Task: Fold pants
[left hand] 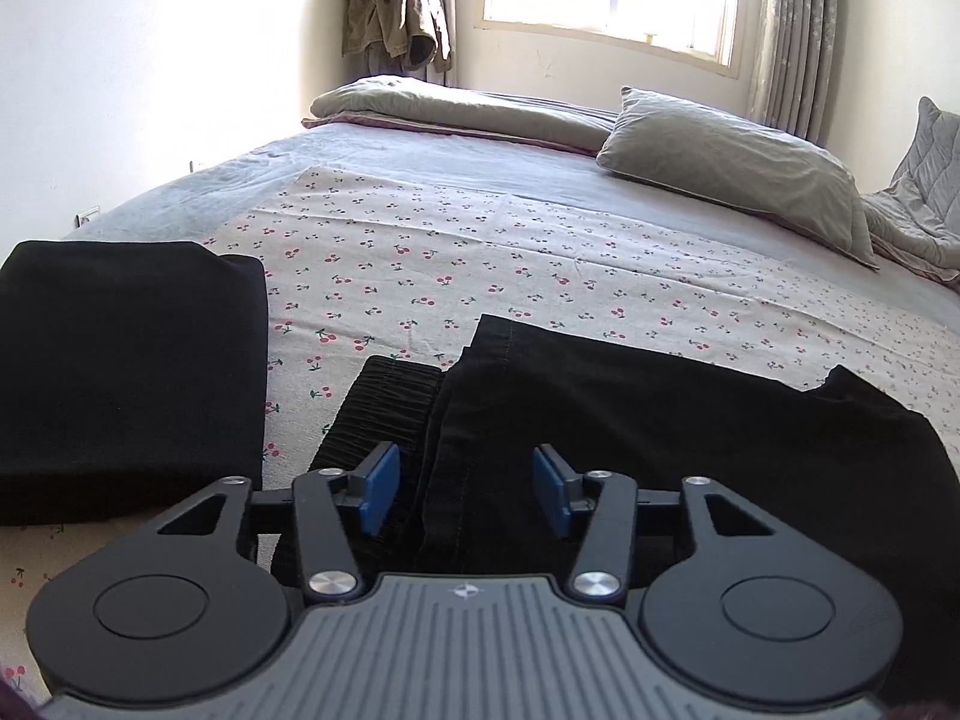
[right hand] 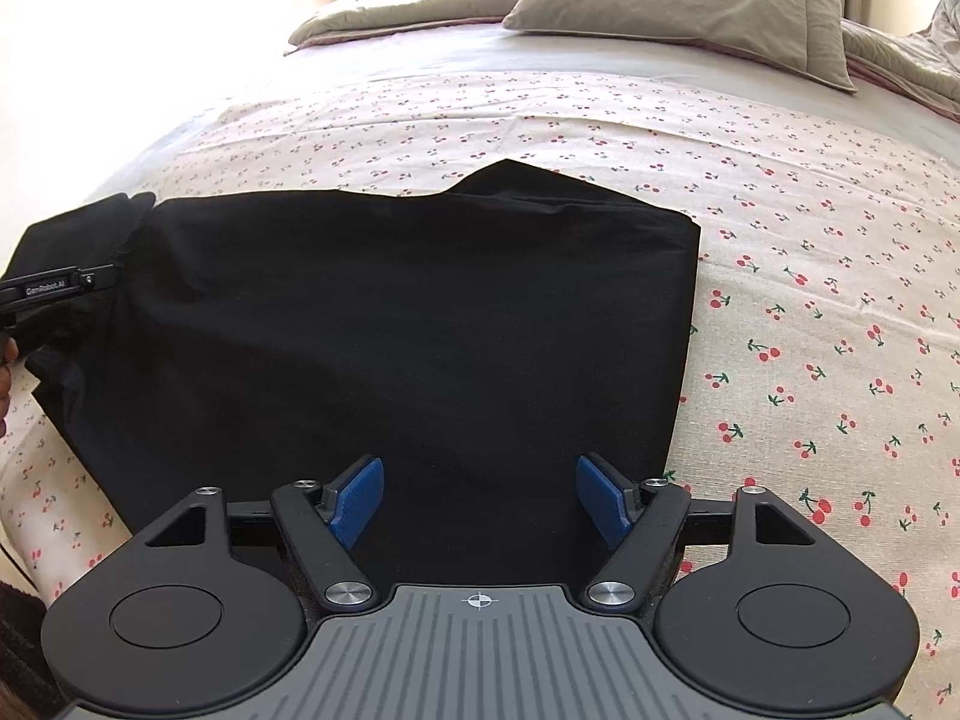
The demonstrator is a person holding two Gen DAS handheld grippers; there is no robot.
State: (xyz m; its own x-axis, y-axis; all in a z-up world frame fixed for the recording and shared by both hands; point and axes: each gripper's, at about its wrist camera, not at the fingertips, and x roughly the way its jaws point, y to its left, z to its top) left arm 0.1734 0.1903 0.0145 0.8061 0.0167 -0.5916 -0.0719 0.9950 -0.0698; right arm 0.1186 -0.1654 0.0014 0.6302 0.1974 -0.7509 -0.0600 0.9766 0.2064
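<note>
Pants (left hand: 660,450) on bedsheet (left hand: 480,252); folded garment (left hand: 126,372) left; pillow (left hand: 738,180) behind.

Black pants (right hand: 390,330) lie folded flat on the bed, elastic waistband (left hand: 390,402) showing at one end.

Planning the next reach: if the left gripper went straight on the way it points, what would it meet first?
Probably the black pants: the open left gripper points down at the fabric just ahead, near the elastic waistband. Depth is unclear.

Black pants (right hand: 390,330) lie on a white sheet (right hand: 810,276) printed with small red cherries. The pillow (left hand: 738,174) is grey-green. Each hand-held gripper (left hand: 465,489) is black with blue pads (left hand: 381,489).
</note>
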